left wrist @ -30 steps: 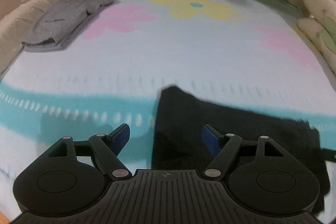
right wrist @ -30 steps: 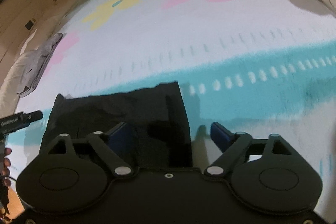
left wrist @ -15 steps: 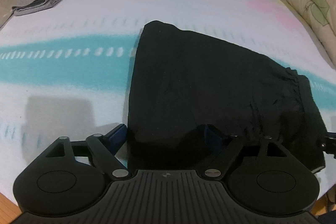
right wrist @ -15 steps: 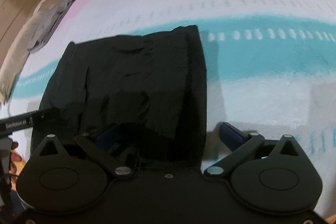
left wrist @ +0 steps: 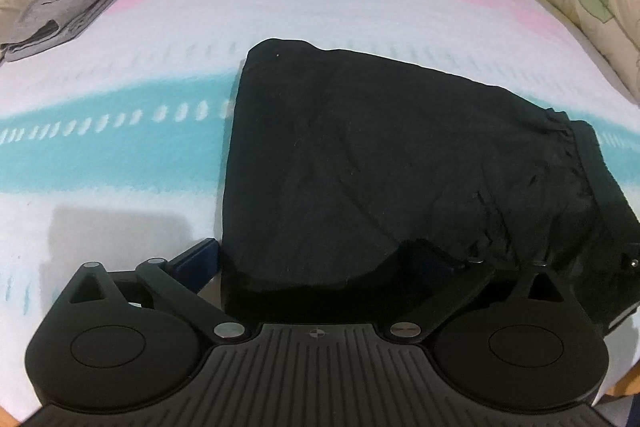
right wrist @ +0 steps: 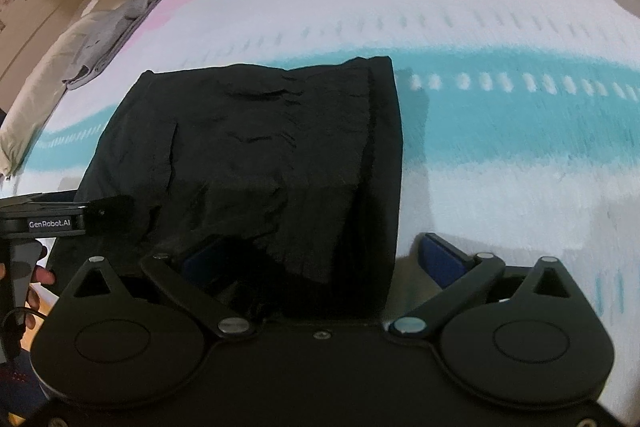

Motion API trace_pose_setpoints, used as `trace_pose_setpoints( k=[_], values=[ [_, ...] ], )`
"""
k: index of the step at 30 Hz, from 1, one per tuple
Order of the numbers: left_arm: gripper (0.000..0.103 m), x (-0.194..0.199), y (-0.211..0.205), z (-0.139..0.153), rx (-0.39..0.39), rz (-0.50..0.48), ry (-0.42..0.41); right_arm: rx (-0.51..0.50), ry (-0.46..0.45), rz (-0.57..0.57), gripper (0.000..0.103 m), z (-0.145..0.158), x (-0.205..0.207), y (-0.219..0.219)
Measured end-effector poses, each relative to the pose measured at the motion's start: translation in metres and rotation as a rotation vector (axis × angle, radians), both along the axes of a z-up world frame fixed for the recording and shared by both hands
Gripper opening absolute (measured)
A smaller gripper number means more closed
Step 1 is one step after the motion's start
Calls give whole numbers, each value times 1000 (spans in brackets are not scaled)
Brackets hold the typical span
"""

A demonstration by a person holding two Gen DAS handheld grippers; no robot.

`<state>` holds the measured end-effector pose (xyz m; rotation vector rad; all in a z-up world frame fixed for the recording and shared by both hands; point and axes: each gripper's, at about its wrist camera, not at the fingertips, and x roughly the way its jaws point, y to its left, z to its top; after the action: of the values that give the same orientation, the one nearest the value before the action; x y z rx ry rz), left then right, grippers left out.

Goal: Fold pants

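left hand-held gripper [left wrist: 320, 263]: matte black body; ribbed centre plate with a small crosshair mark; two round housings; silver pivot screws; dark blue finger pads
right hand-held gripper [right wrist: 320, 263]: black, smooth centre plate; silver pivot screws; blue pads
marking: white "GenRobot.AI" on the left unit's side; thin black cable below

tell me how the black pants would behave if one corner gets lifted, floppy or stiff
Probably floppy: the black pants lie flat with soft wrinkles near the waistband, so a lifted corner would likely drape and the fold could fall open. They look thin and light. On the fuzzy blanket they may drag rather than slide.
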<state>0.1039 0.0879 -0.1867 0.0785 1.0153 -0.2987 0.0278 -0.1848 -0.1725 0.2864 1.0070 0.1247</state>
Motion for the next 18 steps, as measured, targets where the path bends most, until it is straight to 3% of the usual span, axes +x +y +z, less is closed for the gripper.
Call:
trace_pose_setpoints(
  k=[6, 16, 17, 18],
  values=[
    [103, 8, -1, -2, -7, -21, 7, 58, -64, -9, 103, -2, 0, -5],
    [103, 18, -2, -2, -24, -57, 14, 153, -42, 26, 102, -1, 11, -11],
    [103, 19, -3, -2, -24, -59, 13, 152, -47, 40, 95, 0, 12, -8],
    [103, 20, -4, -3, -23, -59, 11, 150, -54, 46, 74, 0, 13, -7]
  ],
)
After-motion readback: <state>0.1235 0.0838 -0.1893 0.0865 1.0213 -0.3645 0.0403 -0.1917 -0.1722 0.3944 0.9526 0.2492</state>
